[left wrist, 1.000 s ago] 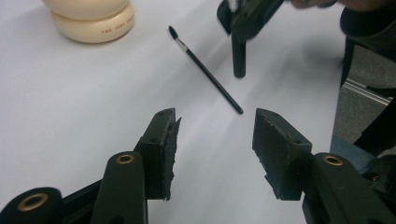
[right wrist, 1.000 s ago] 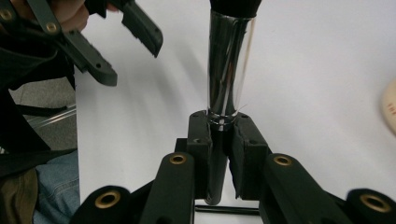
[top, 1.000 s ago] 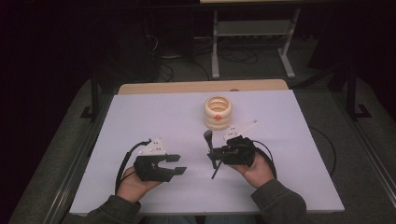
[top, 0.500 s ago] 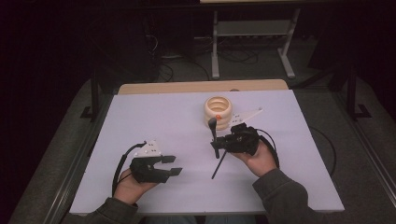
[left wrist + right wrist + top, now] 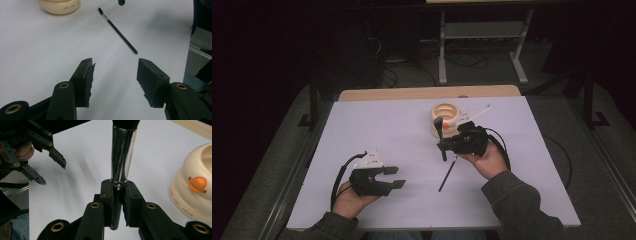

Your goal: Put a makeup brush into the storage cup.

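Right gripper (image 5: 117, 195) of mine is squeezed tight on a big makeup brush (image 5: 122, 157) with a shiny silver neck, held up just beside the cream round holder (image 5: 447, 117). My left gripper (image 5: 115, 75) has its jaws wide apart near me. One thin black brush (image 5: 118, 31) lies flat on the white table (image 5: 377, 125) between them.

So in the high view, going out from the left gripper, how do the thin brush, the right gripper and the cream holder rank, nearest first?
1. Thin brush, lying on the table to the right of the left gripper.
2. Right gripper, farther up and right, clamping a thick brush.
3. Cream holder, farthest, toward the far edge.
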Motion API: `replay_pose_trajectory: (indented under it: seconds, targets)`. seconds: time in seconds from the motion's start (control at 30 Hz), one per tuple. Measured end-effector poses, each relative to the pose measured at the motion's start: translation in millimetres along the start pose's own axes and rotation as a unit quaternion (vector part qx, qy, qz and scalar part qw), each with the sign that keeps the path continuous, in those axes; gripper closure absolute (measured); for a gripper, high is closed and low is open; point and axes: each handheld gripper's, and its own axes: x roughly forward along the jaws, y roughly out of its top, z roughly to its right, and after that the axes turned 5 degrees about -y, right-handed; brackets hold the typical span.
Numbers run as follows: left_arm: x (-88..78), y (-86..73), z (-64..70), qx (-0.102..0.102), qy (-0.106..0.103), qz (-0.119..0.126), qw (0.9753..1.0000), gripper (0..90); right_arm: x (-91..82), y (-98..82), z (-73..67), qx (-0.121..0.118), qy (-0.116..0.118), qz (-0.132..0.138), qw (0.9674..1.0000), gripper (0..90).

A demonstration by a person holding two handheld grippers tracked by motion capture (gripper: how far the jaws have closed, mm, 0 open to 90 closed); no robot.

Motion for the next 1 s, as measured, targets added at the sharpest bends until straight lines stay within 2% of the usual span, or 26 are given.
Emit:
replay_pose_trajectory:
  seconds: [0.23,0.47,0.67,0.83,1.0]
  targets:
    - [-2.6,-0.5,-1.3,-0.001,0.001,-0.002,1.0,45.1,-5.2,7.1,6.5,0.006,-0.006,0.007,0.9999,78.4]
    - [-3.1,-1.2,-1.4,-0.006,0.002,0.0,1.0,43.4,-11.5,21.8,17.2,0.008,-0.017,0.015,0.9997,78.4]
    - [-4.7,-0.9,-1.5,-0.009,0.003,0.002,0.9999,42.6,-10.1,34.0,30.6,0.01,-0.024,0.015,0.9995,78.4]
    - [-4.9,-1.6,-2.7,-0.011,0.004,0.002,0.9999,42.1,-13.4,43.9,34.9,0.019,-0.027,0.02,0.9992,78.4]
    - [-5.5,-1.5,-3.1,-0.013,0.004,0.002,0.9999,41.5,-13.7,55.3,40.8,0.017,-0.037,0.024,0.9989,78.4]
